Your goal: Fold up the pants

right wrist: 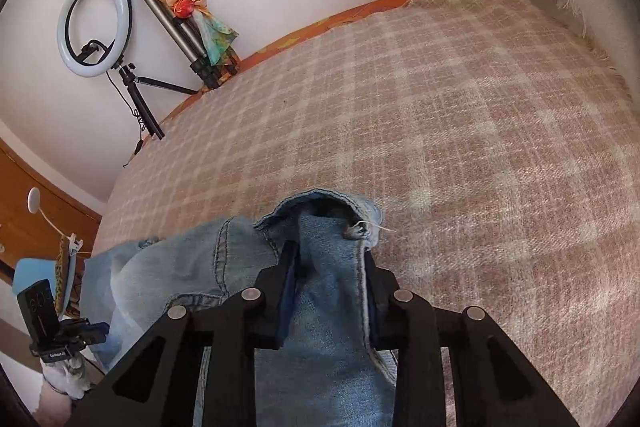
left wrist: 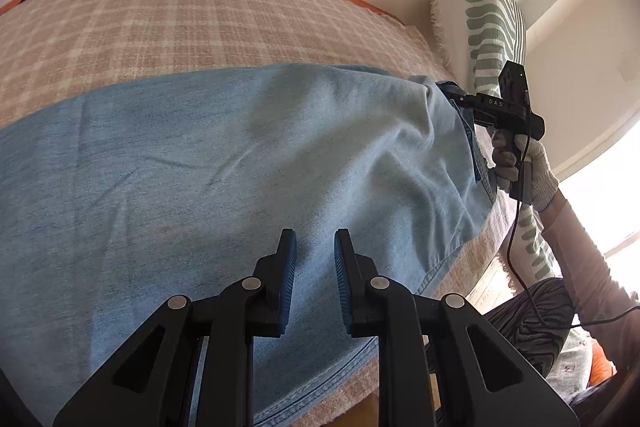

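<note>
Right gripper pinching the denim pants at the waistband; left gripper hovering, fingers spread.

The soft, creased pants are lying across the woven plaid blanket, their hem nearing the near bed edge; bare blanket is extending toward the wall.

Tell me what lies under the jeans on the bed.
A checked beige blanket shows around the jeans and runs beneath them; whatever else is under the denim is covered. The right claw grips their waistband.
</note>
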### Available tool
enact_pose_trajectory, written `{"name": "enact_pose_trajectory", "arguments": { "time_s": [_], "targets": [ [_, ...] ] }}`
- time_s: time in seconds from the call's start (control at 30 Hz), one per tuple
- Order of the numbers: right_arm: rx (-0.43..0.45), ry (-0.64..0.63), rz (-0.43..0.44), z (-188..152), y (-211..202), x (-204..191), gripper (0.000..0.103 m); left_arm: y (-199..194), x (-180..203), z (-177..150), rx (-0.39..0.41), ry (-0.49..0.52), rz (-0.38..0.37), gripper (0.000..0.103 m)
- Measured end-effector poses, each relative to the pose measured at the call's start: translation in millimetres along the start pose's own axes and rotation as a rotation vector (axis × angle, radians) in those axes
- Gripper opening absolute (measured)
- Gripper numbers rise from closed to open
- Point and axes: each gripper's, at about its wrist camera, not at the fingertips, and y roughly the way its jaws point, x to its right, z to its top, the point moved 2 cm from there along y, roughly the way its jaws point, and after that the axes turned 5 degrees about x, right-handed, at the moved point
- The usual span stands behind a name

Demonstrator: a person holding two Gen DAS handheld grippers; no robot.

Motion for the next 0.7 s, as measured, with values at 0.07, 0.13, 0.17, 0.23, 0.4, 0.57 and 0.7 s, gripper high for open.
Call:
{"name": "enact_pose_trajectory", "arguments": {
  "time_s": [0.07, 0.13, 0.17, 0.23, 0.4, 0.57, 0.7],
  "targets": [
    [0.026, 0.014, -0.028, -1.7, -12.2, -2.4, 0.012, 1.0, 1.3, -1.0, -0.007, 0.009, 0.007, 0.018],
    [0.079, 0.014, -0.053, 1.0, -34.8, -7.2, 0.008, 0.5, 0.3, -2.1, -0.009, 0.009, 0.006, 0.018],
    [0.1, 0.027, -0.067, 3.2, -46.8, -7.8, 0.007, -0.1, -1.1, -2.7, -0.01, 0.005, 0.003, 0.018],
    [0.121, 0.043, -0.126, 7.2, -63.5, -4.8, 0.007, -0.3, -2.6, -4.7, -0.014, 0.002, 0.004, 0.018],
    [0.037, 0.0, -0.313, 0.3, -30.2, 3.7, 0.008, -12.2, -0.5, -12.5, -0.005, 0.021, 0.003, 0.018],
    [0.054, -0.085, -0.446, -1.1, -31.9, -8.0, 0.043, -32.9, 23.5, -23.6, 0.013, 0.123, -0.02, 0.031],
    [0.113, -0.165, -0.43, -7.9, -64.6, -39.5, 0.056, -40.7, 37.1, -37.0, -0.013, 0.188, -0.027, 0.045]
  ]
}}
